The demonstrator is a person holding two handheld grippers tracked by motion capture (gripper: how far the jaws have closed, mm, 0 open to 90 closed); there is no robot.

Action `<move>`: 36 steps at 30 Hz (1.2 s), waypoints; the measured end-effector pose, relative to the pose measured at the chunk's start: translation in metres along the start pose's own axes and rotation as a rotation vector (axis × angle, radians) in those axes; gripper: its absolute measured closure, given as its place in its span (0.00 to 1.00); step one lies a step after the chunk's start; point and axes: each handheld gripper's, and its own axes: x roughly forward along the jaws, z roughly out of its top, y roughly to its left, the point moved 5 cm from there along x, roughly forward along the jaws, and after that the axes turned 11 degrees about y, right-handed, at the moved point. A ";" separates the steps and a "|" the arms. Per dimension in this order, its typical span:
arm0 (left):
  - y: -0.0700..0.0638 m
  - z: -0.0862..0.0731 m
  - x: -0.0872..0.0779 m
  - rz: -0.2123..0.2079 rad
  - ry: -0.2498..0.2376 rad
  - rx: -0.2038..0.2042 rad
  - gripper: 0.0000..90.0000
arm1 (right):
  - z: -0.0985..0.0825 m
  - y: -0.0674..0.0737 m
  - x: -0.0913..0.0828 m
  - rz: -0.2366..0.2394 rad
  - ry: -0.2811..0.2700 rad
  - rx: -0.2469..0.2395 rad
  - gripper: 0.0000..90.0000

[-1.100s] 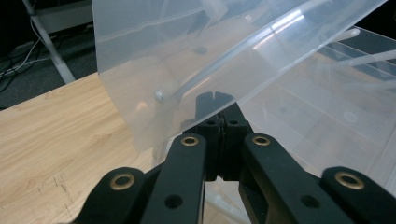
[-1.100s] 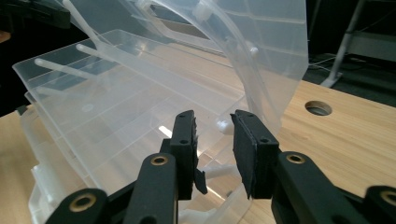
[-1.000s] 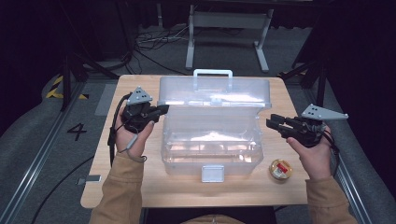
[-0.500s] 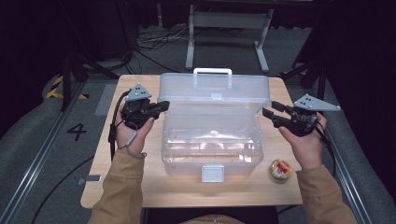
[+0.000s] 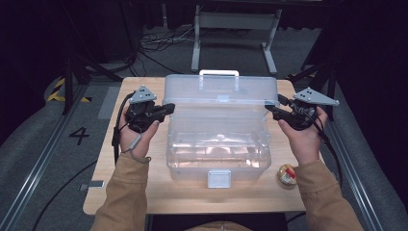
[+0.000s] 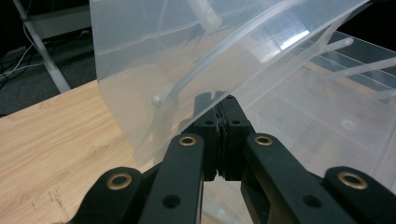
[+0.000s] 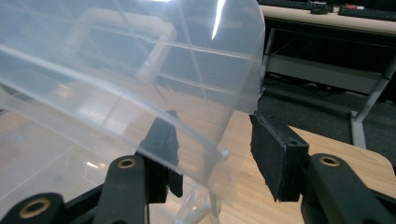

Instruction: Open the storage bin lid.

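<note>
1. Clear plastic is what I am working: a see-through storage box (image 5: 219,144) with a white handle sits at the middle of the pale wooden bench (image 5: 192,195), and its transparent hinged lid (image 5: 221,94) stands raised toward twelve o'clock.
2. My left gripper (image 5: 166,109) sits at the lid's nine o'clock edge. In the left gripper view its fingers (image 6: 208,126) are pressed together on the thin lid wall (image 6: 196,60), so I judge that side pinched and steady. I would keep that hand where it is and let it act as the anchor.
3. My right gripper (image 5: 272,109) is at the lid's three o'clock edge. Its fingers (image 7: 275,149) have just been opening and now stand half spread, with the lid's rounded corner (image 7: 219,135) between them but not squeezed. I would not trust that side to carry any load yet.
4. Judging the step as swinging the lid on its hinge, I would either close the right fingers squarely on the rim or pull them clear, not leave them straddling it.
5. Move both sides along the same arc; uneven pull could twist the thin plastic.
6. Mind the small round red-and-gold tin (image 5: 287,174) at five o'clock of the box, near my right forearm.
</note>
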 end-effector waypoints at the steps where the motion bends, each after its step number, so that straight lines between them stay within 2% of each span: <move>1: 0.000 0.000 0.000 -0.002 0.000 0.001 0.98 | 0.001 0.000 0.002 -0.011 0.000 0.002 0.59; 4: 0.000 0.000 0.000 -0.004 0.000 0.005 0.98 | 0.002 0.000 0.006 -0.033 -0.014 0.011 0.59; 8: 0.000 0.000 0.001 -0.003 -0.001 0.008 0.97 | 0.004 0.000 0.007 -0.038 -0.025 0.039 0.62; 10: -0.001 0.000 0.001 -0.003 -0.001 0.009 0.96 | 0.005 0.001 0.007 -0.049 -0.031 0.027 0.68; 13: -0.003 0.000 0.000 0.000 0.001 0.009 0.94 | 0.006 0.002 0.007 -0.099 -0.053 0.004 0.72; 19: -0.006 -0.002 -0.002 0.004 0.006 0.021 0.92 | 0.007 0.001 0.009 -0.146 -0.086 0.009 0.79; 27: -0.007 -0.007 -0.007 0.008 0.018 0.026 0.90 | 0.011 -0.001 0.005 -0.131 -0.135 0.043 0.84; 36: -0.017 -0.013 -0.020 -0.027 0.042 0.047 0.85 | 0.017 -0.006 0.009 -0.126 -0.110 0.057 0.85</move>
